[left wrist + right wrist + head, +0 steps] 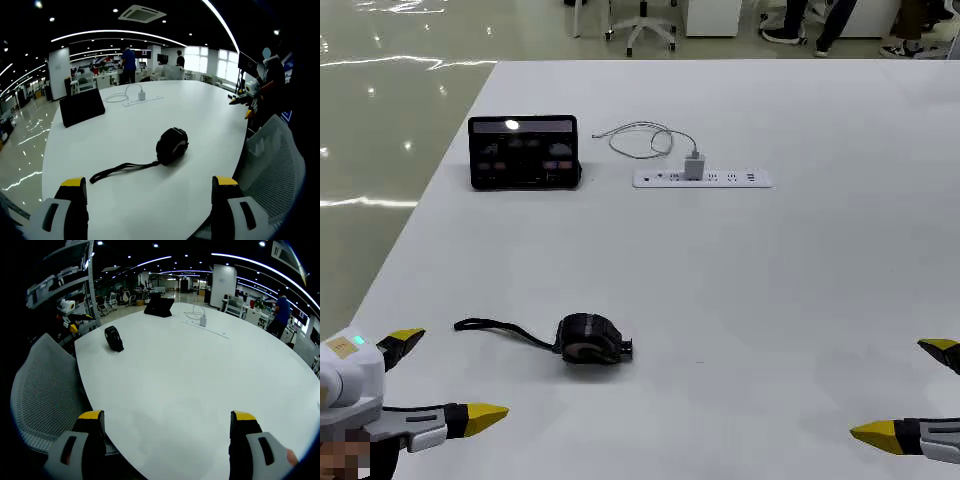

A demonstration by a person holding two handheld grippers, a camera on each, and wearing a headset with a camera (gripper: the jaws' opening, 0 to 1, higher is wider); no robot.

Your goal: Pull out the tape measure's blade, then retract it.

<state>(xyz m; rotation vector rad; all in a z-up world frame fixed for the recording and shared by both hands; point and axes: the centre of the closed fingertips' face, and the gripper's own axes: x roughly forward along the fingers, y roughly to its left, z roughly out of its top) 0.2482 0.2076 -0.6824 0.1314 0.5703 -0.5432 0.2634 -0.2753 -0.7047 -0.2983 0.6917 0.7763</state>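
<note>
The tape measure (pixel 590 339) lies on the table (pixel 770 280) (strap (pixel 495 327) trailing left) — tablet (pixel 523 152) and power strip (pixel 720 179) well behind it.

Blk tape measure (pixel 588 339) w/ blk strap (pixel 495 327) on plain white table (pixel 770 280). Beyond tape measure: blk tablet (pixel 523 152), white pwr strip (pixel 701 179). Left gripper (pixel 455 375), right gripper (pixel 892 388): yellow tips, grey bodies.

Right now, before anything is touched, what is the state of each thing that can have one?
tape measure: blade fully in, lying free on the table.
strap: laid out, slack.
left gripper: open, holding nothing.
right gripper: open, holding nothing.
tablet: propped up, screen dimly on.
charger: plugged into the power strip.
cable: loosely looped.
</note>
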